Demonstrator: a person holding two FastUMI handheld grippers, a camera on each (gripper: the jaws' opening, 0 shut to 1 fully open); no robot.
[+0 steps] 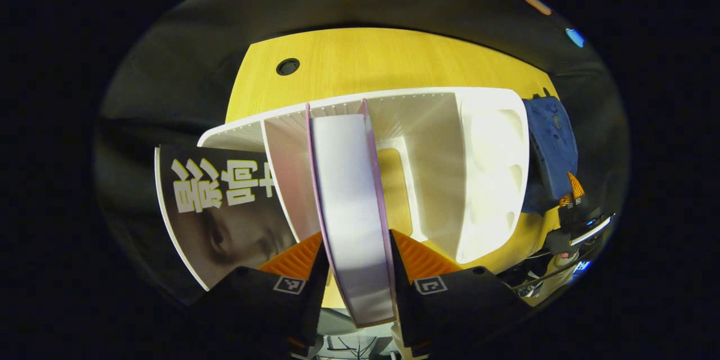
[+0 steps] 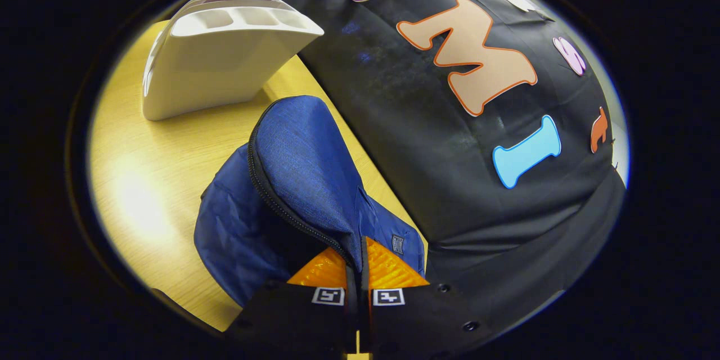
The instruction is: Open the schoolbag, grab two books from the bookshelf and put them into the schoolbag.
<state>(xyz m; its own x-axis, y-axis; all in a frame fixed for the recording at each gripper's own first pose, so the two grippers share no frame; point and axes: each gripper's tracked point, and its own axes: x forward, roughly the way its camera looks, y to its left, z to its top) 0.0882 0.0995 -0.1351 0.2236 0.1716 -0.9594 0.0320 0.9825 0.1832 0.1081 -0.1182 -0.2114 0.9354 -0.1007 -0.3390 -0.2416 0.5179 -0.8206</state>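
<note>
In the left gripper view my left gripper point(image 1: 356, 247) is shut on a thick book with a pink cover point(image 1: 351, 202), which stands in the white bookshelf point(image 1: 489, 174). A second book with a dark cover point(image 1: 219, 219) leans at the shelf's left end. The blue schoolbag point(image 1: 554, 146) lies to the right of the shelf. In the right gripper view my right gripper point(image 2: 359, 264) is shut on the edge of the blue schoolbag's flap point(image 2: 304, 174), beside the black zip, holding it up. The white bookshelf point(image 2: 219, 62) stands behind the bag on the table.
The yellow wooden table point(image 2: 146, 180) carries everything; a round cable hole point(image 1: 287, 66) sits at its far side. The black booth wall runs close along the bag's right side. The other gripper and hand point(image 1: 574, 225) show at the right edge of the left gripper view.
</note>
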